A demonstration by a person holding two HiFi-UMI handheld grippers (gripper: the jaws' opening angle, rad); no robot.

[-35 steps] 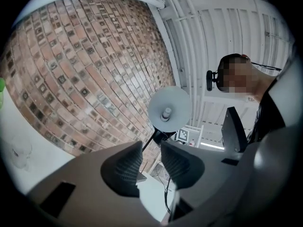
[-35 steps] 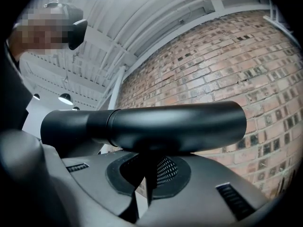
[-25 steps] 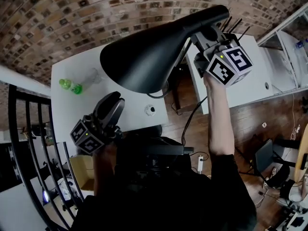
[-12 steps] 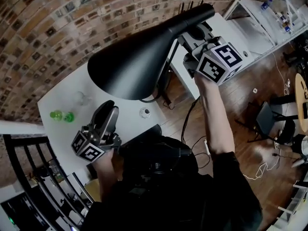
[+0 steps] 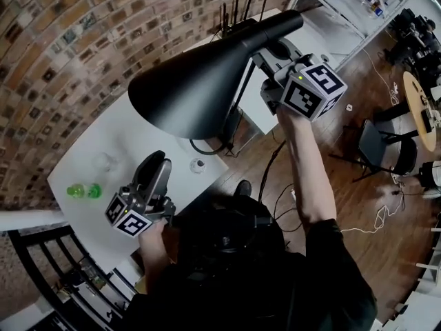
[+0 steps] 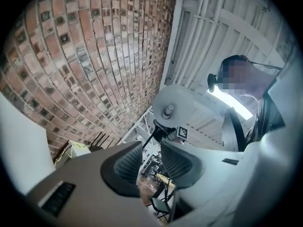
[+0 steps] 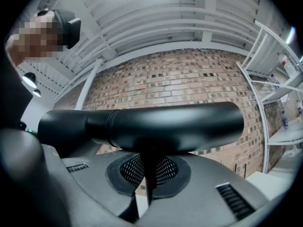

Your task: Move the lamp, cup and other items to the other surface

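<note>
Right tool (image 5: 274,52) is shut on the thin black stem (image 7: 147,183) of the desk lamp (image 5: 196,88). The stem is pinched between the meshed pads just under the lamp's neck tube (image 7: 170,126), and the whole lamp is held up off any surface. Left tool (image 5: 156,167) holds nothing; its jaws stand a little apart, with only the room showing through the gap. Lamp position: in the air over the gap between the near table (image 5: 138,129) and the other table (image 5: 324,41), with the shade overhanging the near table's gap-side edge. The long axis runs from the wide shade mouth on the near-table side to the tube end on the other-table side. The destination therefore lies beyond the tube end, on the right tool's side, so the right hand is the nearer one. A black cord (image 5: 204,148) loops below the shade and may drag or snag. A clear cup (image 5: 104,161) stands toward the near table's wall-side edge, with two green items (image 5: 83,191) beside it at the left end. Both are closer to the left tool.
</note>
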